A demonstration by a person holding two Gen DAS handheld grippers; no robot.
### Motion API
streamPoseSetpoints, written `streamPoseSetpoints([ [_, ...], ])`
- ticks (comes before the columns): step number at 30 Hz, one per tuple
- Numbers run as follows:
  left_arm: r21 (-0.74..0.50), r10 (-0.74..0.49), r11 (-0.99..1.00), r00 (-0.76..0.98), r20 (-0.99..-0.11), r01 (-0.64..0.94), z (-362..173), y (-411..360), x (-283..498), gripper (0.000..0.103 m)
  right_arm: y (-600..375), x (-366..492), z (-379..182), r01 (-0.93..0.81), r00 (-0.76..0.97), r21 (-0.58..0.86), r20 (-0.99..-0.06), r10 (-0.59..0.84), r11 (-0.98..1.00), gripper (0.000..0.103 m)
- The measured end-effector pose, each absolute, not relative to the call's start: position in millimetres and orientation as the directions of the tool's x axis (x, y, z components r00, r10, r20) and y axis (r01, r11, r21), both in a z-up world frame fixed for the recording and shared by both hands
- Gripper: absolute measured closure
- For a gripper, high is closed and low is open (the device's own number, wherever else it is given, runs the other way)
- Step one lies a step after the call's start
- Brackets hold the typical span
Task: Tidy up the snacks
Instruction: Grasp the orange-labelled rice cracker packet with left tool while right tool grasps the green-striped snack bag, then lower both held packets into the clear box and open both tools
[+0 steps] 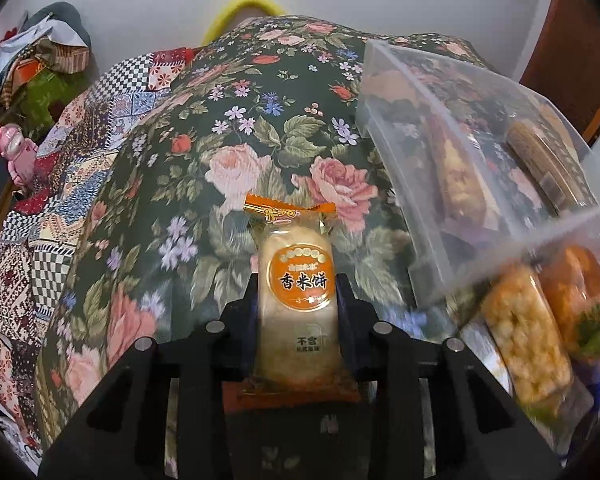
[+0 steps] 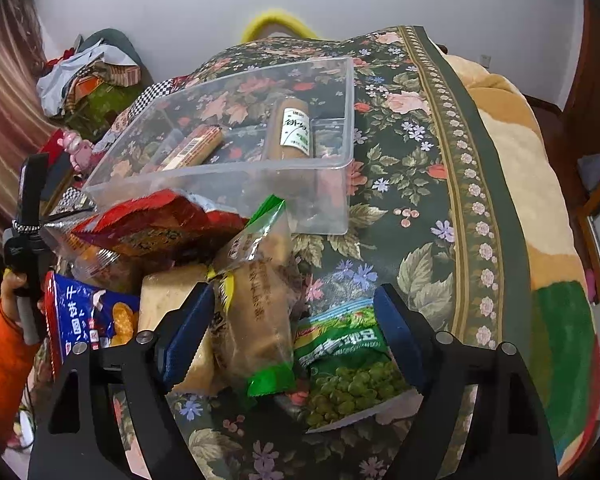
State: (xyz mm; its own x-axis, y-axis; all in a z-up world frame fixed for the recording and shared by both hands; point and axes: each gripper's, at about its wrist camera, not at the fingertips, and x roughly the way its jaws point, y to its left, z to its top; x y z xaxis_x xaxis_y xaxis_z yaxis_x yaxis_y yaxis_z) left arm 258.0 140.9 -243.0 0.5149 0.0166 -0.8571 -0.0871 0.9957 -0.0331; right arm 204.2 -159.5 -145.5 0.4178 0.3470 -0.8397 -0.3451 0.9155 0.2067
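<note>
Both grippers angled down, one clamped, one spread

The left gripper [image 1: 298,296] is closed tight on a rice cracker pack [image 1: 298,300]. The right gripper [image 2: 296,320] has its jaws wide apart; the person's other hand [image 2: 18,292], orange-sleeved, grips a handle.

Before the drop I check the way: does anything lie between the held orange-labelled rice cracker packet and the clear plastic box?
Nothing visible: only bare floral cloth separates the packet from the box.
</note>
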Motion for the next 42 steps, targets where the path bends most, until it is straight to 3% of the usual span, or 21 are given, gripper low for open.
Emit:
streamPoseSetpoints([
  [4, -0.041, 0.011, 0.996, 0.540, -0.841, -0.084, -228, 140, 238, 0.069, -153, 202, -146, -0.372, 0.410, 0.190, -0.845, 0.345, 0.908, 0.025],
  [8, -0.061, -0.006, 0.995, 0.566, -0.824, -0.077, -212, 139, 221, 0.069, -148, 211, -151, -0.376, 0.399, 0.218, -0.839, 0.369, 0.901, 0.036],
  [12, -0.078, -0.023, 0.995, 0.590, -0.807, -0.067, -195, 133, 208, 0.069, -146, 218, -153, -0.369, 0.383, 0.270, -0.828, 0.410, 0.889, 0.054],
  [18, -0.093, -0.053, 0.995, 0.630, -0.775, -0.031, -169, 118, 195, 0.069, -144, 208, -149, -0.369, 0.419, 0.218, -0.829, 0.371, 0.903, 0.063],
  [29, -0.094, -0.093, 0.995, 0.695, -0.713, 0.037, -125, 86, 183, 0.069, -170, 187, -104, -0.338, 0.543, 0.136, -0.780, 0.311, 0.931, 0.064],
  [42, -0.141, -0.149, 0.987, 0.731, -0.666, 0.072, -96, 61, 218, 0.069, -165, 212, -37, -0.346, 0.691, 0.129, -0.634, 0.346, 0.929, 0.064],
])
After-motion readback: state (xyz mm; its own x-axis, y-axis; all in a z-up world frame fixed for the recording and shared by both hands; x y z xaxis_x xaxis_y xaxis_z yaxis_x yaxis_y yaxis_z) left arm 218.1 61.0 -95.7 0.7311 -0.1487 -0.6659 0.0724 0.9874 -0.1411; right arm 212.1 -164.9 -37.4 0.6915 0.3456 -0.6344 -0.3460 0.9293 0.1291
